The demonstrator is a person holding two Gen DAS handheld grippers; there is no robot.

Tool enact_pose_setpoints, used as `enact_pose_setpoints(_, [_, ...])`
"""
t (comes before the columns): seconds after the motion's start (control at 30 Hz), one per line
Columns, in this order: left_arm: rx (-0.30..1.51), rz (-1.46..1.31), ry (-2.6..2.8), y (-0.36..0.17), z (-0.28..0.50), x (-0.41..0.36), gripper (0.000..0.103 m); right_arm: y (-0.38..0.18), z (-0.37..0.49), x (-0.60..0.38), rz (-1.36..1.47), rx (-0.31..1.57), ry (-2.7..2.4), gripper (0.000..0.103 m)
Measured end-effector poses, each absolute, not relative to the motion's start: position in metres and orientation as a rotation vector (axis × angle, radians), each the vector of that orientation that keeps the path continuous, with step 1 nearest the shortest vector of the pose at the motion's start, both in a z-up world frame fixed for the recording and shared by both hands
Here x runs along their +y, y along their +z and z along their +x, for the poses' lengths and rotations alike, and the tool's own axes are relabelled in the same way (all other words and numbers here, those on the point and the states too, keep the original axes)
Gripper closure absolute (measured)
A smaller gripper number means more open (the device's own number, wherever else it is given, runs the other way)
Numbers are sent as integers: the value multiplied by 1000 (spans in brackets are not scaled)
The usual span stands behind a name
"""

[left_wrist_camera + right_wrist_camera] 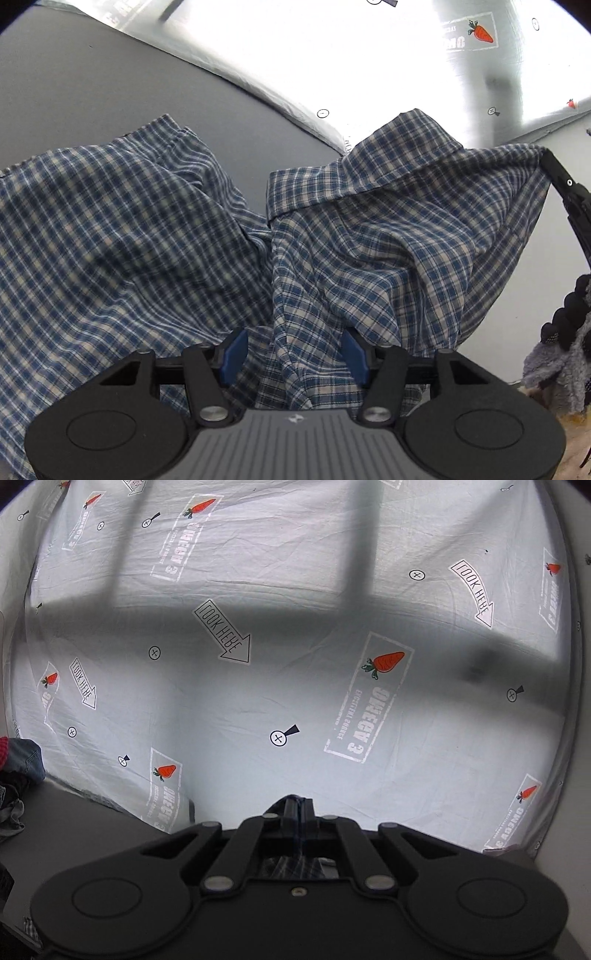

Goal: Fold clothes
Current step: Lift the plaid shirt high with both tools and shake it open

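Blue-white checked cotton shirt spread on grey desk, one corner lifted. Right hand-held gripper clamped on that corner. Left hand-held gripper apart, straddling cloth ridge, not pinching. Advice: close left on hem before carrying fold across; keep edge taut.

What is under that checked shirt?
The shirt lies on a grey table, which shows bare beyond it. The right gripper lifts one corner, pinched shut. Whatever lies beneath the draped cloth is covered.
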State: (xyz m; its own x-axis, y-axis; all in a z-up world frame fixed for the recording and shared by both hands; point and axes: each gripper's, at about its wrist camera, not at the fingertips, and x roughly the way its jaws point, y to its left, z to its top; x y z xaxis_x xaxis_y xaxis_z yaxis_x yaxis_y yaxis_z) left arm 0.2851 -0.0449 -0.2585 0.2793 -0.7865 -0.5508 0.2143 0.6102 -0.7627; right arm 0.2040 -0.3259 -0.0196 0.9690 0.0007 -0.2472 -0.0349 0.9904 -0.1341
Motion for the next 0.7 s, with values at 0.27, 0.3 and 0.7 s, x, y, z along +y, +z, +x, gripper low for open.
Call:
enact_pose_setpoints(0.27, [1220, -977, -769, -302, 303, -53, 21, -20, 195, -348, -85, 256, -25, 102])
enact_pose_setpoints(0.3, [1230, -1032, -764, -307, 303, -55, 22, -21, 193, -348, -86, 254, -29, 102])
enact_pose_setpoints(0.7, [892, -570, -476, -176, 281, -56, 101, -7, 176, -348, -122, 149, -154, 102])
